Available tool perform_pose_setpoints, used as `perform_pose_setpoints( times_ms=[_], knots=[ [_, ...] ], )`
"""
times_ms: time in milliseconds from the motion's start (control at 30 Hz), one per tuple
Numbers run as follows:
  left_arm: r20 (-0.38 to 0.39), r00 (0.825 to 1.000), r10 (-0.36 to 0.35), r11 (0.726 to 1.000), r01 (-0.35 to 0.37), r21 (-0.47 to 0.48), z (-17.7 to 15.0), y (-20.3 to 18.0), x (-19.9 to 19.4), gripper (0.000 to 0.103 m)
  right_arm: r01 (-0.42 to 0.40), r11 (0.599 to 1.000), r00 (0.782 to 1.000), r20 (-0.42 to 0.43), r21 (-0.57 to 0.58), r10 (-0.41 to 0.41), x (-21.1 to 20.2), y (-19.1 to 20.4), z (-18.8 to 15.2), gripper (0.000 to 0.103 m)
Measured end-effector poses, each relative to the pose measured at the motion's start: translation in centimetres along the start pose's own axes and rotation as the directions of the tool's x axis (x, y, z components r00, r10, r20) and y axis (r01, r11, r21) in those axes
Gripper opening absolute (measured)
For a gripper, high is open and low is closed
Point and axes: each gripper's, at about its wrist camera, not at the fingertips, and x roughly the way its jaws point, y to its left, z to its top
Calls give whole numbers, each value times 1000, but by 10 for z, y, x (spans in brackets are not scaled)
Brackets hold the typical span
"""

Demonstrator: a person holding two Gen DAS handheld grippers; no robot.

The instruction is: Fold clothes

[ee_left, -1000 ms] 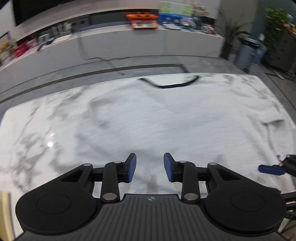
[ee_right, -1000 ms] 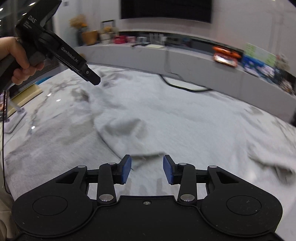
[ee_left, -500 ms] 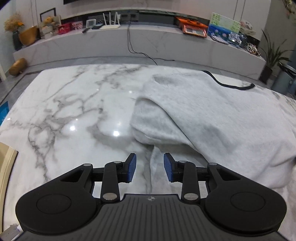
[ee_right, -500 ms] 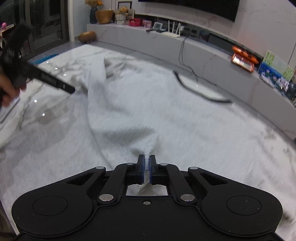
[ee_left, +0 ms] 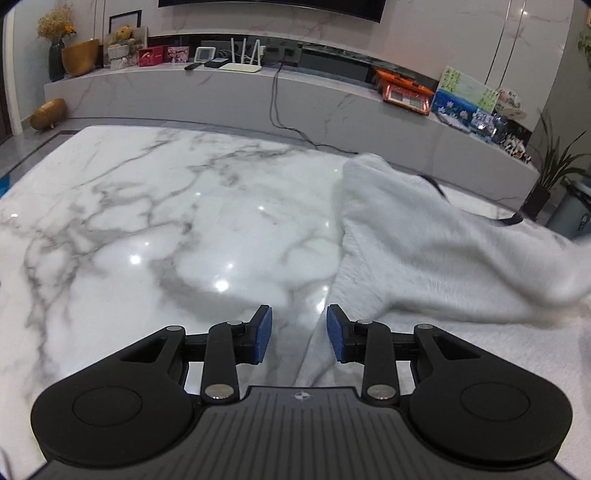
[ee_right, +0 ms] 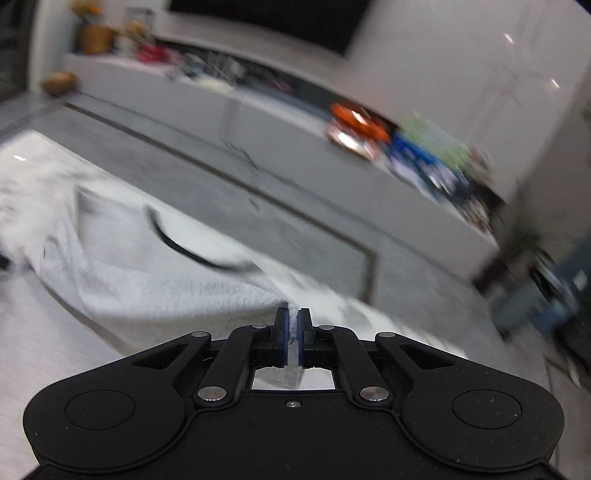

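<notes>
While the right hand-held gripper (ee_right: 294,334) pinched the grey garment (ee_right: 155,291), a fold was raised.
Left hand-held gripper (ee_left: 299,334) stood part-open, empty, over the marble surface (ee_left: 147,236) at the garment's edge.

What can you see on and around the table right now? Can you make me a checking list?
Surface: white marble table with grey veins, shiny.
Job's things: light grey sweatshirt with a dark collar, one part lifted and folded over.
Clutter: nothing seen on the table.
Grippers: left tongs open, hovering at the sweatshirt's edge, holding nothing; right tongs shut on a pinch of the sweatshirt.
Cables: black cable hanging down from the long shelf.
Surroundings: long shelf with a teddy bear, white router and orange box; potted plant on the right.
</notes>
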Motion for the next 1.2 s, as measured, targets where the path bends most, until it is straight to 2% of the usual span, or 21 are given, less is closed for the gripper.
perform_pose_setpoints(
  times_ms=[67, 133, 200, 300, 400, 467, 500, 533, 567, 667, 800, 833, 933, 967, 1067, 1200],
  knots=[
    [5, 999, -45, 999, 44, 32, 2, -6, -1, 31, -12, 999, 997, -72, 36, 15, 22, -8, -20, 3],
    [10, 996, -93, 988, 91, 124, 2, -22, -3, 31, -16, 999, 997, -80, 41, 19, 30, -7, -26, 3],
    [20, 997, -73, 965, 65, 256, 0, -41, -1, 31, -21, 999, 997, -74, 46, 25, 34, -6, -27, 3],
    [6, 1000, -27, 927, 23, 373, -6, -59, 8, 31, -25, 999, 999, -47, 39, 27, 32, -4, -23, 3],
    [11, 1000, -1, 896, -4, 443, -12, -71, 16, 31, -31, 999, 999, -29, 24, 32, 26, -2, -17, 3],
    [32, 999, 11, 886, -25, 464, -12, -75, 19, 31, -40, 999, 999, -20, 17, 40, 23, 0, -9, 3],
    [42, 999, 17, 881, -34, 471, -12, -77, 21, 27, -44, 999, 999, -16, 17, 44, 22, -1, -7, 3],
    [47, 999, 23, 888, -42, 459, -11, -76, 23, 22, -48, 999, 999, -13, 17, 49, 21, -1, -5, 3],
    [51, 998, 29, 898, -49, 438, -10, -74, 24, 10, -52, 998, 999, -10, 17, 52, 21, -1, -3, 3],
    [99, 994, 38, 932, -71, 355, -3, -63, 20, 8, -66, 997, 998, 0, 30, 66, 20, -3, -1, 3],
    [200, 976, 82, 972, -123, 199, 10, -40, 1, 7, -110, 991, 994, 30, 71, 108, 14, -8, 5, 3],
    [195, 976, 97, 982, -126, 142, 12, -30, 0, 7, -120, 990, 992, 32, 78, 118, 15, -7, 6, 3],
    [119, 987, 111, 994, -112, 0, 13, -2, 6, 7, -161, 981, 987, 19, 106, 160, 24, -2, 10, 3],
    [97, 988, 118, 993, -117, -14, 12, 3, 9, 7, -168, 980, 986, 9, 111, 168, 27, 0, 10, 3],
    [46, 989, 140, 990, -140, -11, 9, 9, 16, 7, -192, 970, 973, -99, 150, 208, 60, 12, 8, 3],
    [27, 988, 150, 988, -151, 23, 10, 5, 17, 7, -154, 975, 959, -215, 158, 186, 90, 17, 2, 3]
  ],
)
